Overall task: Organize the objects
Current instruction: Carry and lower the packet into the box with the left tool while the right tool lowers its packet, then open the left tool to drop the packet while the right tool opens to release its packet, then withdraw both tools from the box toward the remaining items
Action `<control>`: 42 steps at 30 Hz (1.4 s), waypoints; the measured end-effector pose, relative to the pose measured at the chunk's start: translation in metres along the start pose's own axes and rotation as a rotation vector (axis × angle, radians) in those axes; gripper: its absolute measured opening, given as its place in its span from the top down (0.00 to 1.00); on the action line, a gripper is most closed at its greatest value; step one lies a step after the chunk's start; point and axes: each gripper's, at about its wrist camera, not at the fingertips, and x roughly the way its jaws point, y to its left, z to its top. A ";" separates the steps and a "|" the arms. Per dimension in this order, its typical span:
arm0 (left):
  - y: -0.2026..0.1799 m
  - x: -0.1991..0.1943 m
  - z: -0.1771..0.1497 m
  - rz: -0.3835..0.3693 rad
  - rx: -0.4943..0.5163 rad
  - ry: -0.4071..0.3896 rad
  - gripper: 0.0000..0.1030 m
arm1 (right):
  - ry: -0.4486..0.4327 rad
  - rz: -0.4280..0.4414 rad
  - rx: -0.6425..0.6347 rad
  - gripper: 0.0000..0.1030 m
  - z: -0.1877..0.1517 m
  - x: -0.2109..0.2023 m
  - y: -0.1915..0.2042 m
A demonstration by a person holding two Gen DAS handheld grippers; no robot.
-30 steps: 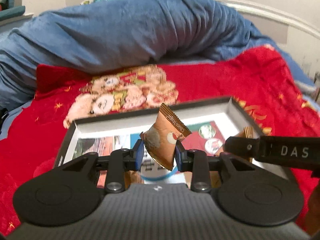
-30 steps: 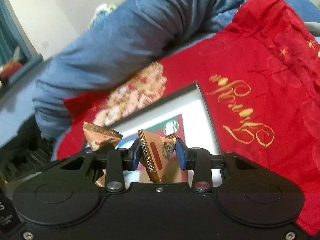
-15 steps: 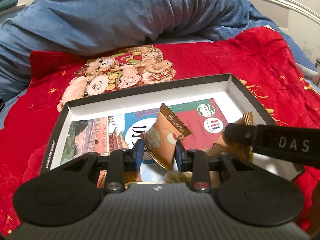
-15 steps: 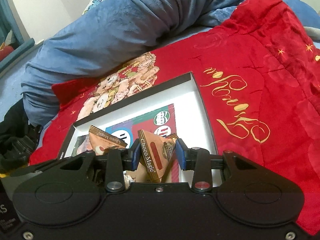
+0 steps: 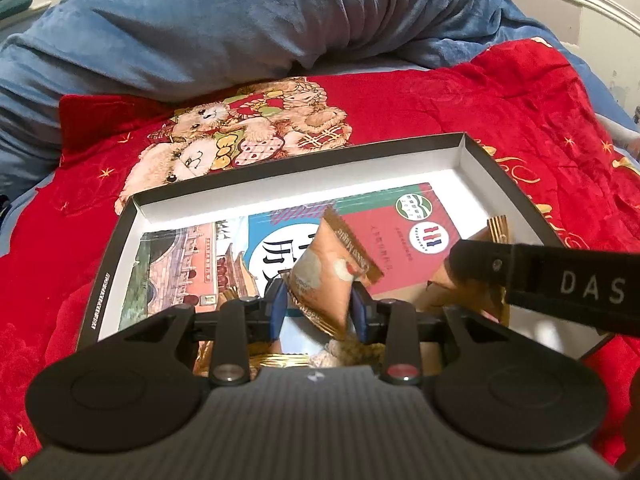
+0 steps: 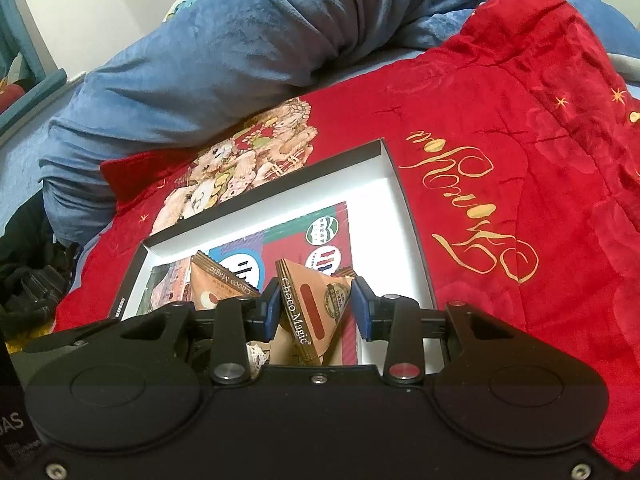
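Observation:
My left gripper (image 5: 320, 306) is shut on an orange Choco Magic snack packet (image 5: 330, 276) and holds it over a shallow black box with white inner walls (image 5: 300, 178). My right gripper (image 6: 316, 306) is shut on a second orange Choco Magic packet (image 6: 310, 308), also over the box (image 6: 280, 186). The right gripper's body (image 5: 552, 280) shows in the left view with its packet (image 5: 492, 232). The left packet (image 6: 216, 284) shows in the right view. Printed cards (image 5: 404, 236) line the box floor.
The box lies on a red blanket with a teddy-bear print (image 5: 248, 136) and gold lettering (image 6: 472, 200). A rumpled blue duvet (image 5: 260, 20) lies behind it. Dark clothing (image 6: 28, 280) lies at the left. More wrapped snacks (image 5: 280, 360) sit under the left gripper.
Both grippers have tilted downward and come lower over the box, each still holding its packet. More of the box floor now shows.

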 end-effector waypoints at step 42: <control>0.036 -0.147 -0.044 -0.146 0.041 -0.011 0.10 | 0.011 -0.132 0.228 0.53 -0.075 -0.176 -0.017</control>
